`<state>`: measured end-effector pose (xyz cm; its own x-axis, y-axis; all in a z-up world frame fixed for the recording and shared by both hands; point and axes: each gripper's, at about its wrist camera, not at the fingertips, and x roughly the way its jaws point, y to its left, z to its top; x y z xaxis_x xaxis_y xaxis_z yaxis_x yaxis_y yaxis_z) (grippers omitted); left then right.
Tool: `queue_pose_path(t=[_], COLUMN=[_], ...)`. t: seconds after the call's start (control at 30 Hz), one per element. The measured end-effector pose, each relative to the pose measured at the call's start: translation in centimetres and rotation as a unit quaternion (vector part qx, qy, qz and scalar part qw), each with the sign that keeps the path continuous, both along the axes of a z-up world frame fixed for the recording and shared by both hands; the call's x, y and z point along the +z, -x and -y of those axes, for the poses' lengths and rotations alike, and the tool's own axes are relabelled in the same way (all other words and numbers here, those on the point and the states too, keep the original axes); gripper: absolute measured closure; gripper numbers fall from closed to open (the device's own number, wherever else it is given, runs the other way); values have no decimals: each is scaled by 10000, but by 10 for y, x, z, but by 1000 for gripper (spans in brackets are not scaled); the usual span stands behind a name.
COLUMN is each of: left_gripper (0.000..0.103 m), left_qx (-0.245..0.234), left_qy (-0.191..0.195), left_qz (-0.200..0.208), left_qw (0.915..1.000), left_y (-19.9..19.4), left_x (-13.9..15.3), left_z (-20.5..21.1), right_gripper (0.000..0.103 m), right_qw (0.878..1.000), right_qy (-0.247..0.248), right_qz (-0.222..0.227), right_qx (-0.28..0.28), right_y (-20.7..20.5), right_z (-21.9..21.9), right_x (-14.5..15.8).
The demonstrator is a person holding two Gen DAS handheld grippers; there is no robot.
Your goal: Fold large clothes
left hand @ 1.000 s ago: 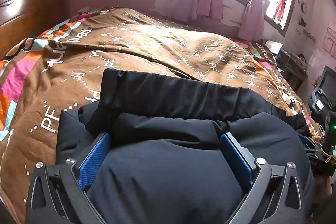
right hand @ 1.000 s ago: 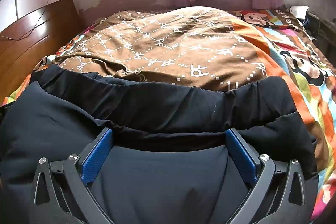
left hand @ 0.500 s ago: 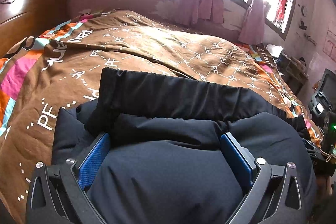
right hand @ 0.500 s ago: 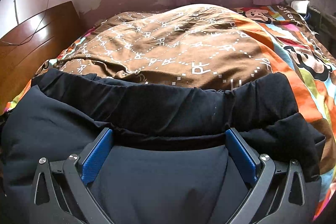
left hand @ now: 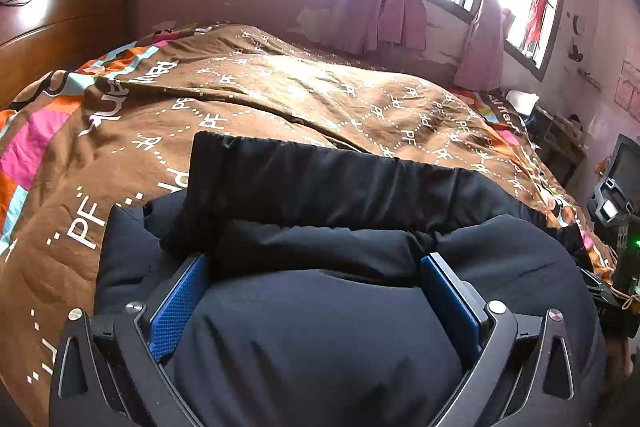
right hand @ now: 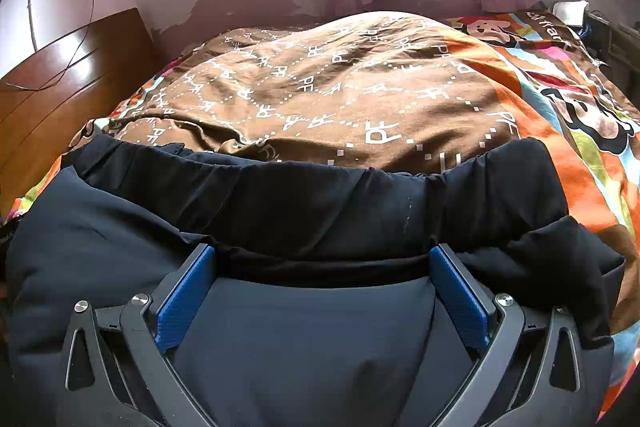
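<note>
A large dark navy padded jacket [left hand: 320, 327] lies folded on the bed, its black hem band [left hand: 320, 179] running across the far edge. It also fills the lower right wrist view [right hand: 300, 339], with the black band [right hand: 312, 203] beyond. My left gripper [left hand: 316, 267] has its jaws wide apart, the blue pads [left hand: 180, 303] on either side of a bulge of jacket. My right gripper [right hand: 322, 259] is also wide open, its blue pads [right hand: 184, 295] straddling the jacket's padded fabric. The fingertips press into the cloth.
The bed has a brown patterned quilt [left hand: 300, 95] over a colourful cartoon sheet [right hand: 580, 99]. A wooden headboard [left hand: 60, 7] stands at the left. Pink curtains [left hand: 392, 7] hang at the window. A cluttered stand [left hand: 616, 195] is right of the bed.
Both grippers have tilted slightly, so the bed and window sit a little lower in view. The jaws stay wide and the jacket has not moved.
</note>
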<state>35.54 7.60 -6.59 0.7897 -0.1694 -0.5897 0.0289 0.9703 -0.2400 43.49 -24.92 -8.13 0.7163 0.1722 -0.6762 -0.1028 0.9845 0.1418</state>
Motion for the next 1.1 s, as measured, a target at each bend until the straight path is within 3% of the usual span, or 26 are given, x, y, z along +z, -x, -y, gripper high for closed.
queue_pose_path(t=[1.1], left_gripper=[0], left_qx=[28], left_qy=[58], left_qz=[261], left_qw=[9996], left_y=[-3], left_x=[-6], left_z=[-3], right_gripper=[0], right_qw=[9996], right_qy=[-208], right_qz=[215], right_qx=[17], right_y=[-5], right_z=[0], right_x=[-2])
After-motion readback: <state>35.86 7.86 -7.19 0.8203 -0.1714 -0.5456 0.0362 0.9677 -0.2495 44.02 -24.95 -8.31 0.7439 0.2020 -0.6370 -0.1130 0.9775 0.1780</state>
